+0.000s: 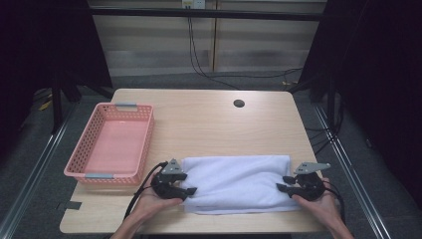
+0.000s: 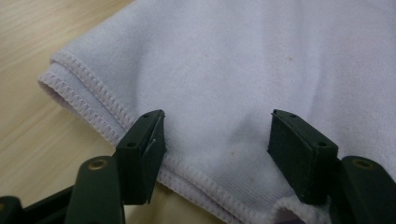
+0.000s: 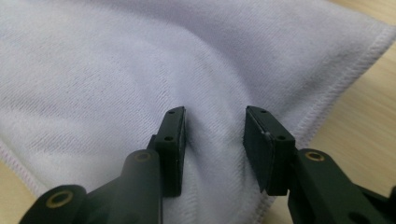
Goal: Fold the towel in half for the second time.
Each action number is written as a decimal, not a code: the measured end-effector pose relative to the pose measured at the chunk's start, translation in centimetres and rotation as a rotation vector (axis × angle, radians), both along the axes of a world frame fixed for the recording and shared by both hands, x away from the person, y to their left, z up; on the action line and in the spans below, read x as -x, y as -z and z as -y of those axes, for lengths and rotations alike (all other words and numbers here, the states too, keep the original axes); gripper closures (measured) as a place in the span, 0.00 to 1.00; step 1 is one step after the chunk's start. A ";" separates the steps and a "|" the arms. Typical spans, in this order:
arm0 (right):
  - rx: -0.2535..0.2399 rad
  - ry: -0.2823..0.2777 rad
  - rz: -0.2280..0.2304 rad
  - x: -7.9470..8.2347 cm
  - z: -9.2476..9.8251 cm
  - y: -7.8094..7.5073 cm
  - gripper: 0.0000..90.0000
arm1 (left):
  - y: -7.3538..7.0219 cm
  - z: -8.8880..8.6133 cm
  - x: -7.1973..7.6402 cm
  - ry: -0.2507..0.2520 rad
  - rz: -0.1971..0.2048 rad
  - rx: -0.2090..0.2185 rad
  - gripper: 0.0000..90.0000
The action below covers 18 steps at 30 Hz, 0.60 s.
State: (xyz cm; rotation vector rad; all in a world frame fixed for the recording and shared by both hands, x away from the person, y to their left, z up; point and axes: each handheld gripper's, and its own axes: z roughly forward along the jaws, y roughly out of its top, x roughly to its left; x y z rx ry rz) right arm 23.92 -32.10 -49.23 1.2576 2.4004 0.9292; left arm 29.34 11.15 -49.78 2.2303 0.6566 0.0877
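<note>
Here the left gripper (image 1: 185,185) has its fingers (image 2: 140,154) spread wide over the near left corner of the white towel (image 1: 238,181). In the left gripper view the pads stand apart above the cloth with the stitched hem running beneath them, and nothing is pinched between them. The right gripper (image 1: 283,183) sits at the towel's near right corner. In the right gripper view its fingers (image 3: 173,140) stand closer together, a low ridge of cloth lies in the gap, and the pads do not press on it, so its hold is released as well.

The towel lies folded into a long band across the near middle of the bench (image 1: 209,119), its double hem visible at the left corner. A hand (image 1: 154,201) holds the left gripper from below, and another hand (image 1: 321,206) holds the right one. A pink perforated basket (image 1: 144,144) stands on the bench's left side, just beside the left gripper and apart from the towel. A round cable hole (image 1: 239,103) marks the far side of the bench.
</note>
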 end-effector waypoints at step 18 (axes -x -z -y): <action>-0.225 -0.195 0.009 2.4 -7.6 -3.1 0.45 | -1.3 -0.6 -3.0 -0.113 -0.078 0.070 0.30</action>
